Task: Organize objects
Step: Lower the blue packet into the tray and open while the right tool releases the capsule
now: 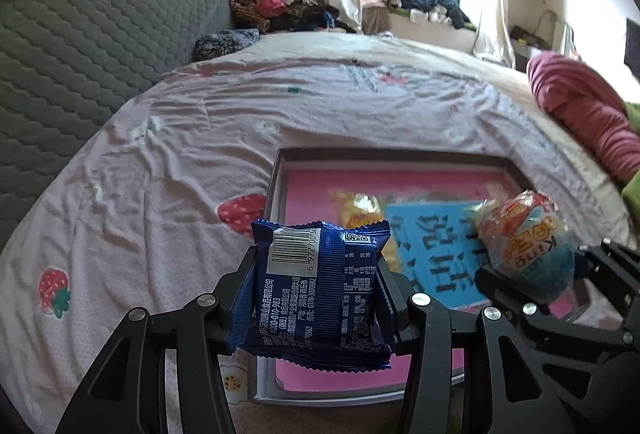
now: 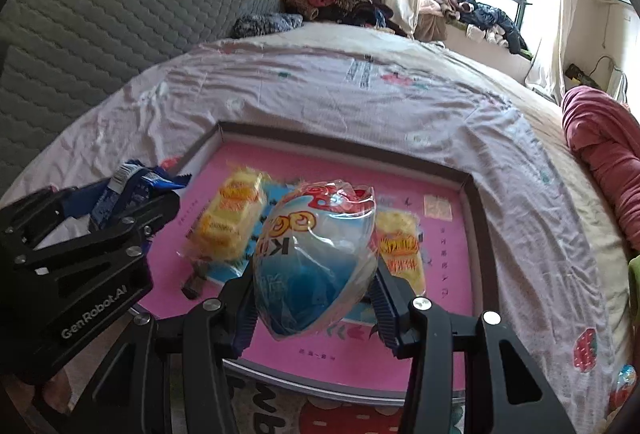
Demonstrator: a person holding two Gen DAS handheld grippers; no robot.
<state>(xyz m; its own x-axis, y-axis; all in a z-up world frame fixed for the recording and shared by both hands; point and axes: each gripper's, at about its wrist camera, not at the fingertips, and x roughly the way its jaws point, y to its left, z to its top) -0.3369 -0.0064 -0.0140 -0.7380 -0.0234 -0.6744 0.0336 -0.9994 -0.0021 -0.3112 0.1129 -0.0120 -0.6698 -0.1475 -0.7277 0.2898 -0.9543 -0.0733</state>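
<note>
grippers both carry snacks above a shallow box on the bed. left gripper (image 1: pixel 318 288) is clenched on a blue snack packet (image 1: pixel 320 286), its barcode side facing the camera, held over the near left corner of the box (image 1: pixel 276 174). in the right wrist view this packet (image 2: pixel 128 190) shows at the left edge, crumpled between the black fingers (image 2: pixel 132 222). right gripper (image 2: pixel 316 298) grips an egg-shaped treat (image 2: pixel 316 258) wrapped in clear plastic, blue below and red and white on top, held above the middle of the box (image 2: pixel 476 210). the same egg (image 1: pixel 524 246) appears at the right of the left wrist view, blurred. the box has a grey rim and a pink printed floor. two yellow wrapped cakes lie inside it: one (image 2: pixel 228 222) left of the egg, another (image 2: pixel 400 246) right of it, partly hidden. the box rests on a pale bedsheet (image 1: pixel 160 154) printed with strawberries, with a pink garment (image 2: pixel 604 150) at the right edge.
</note>
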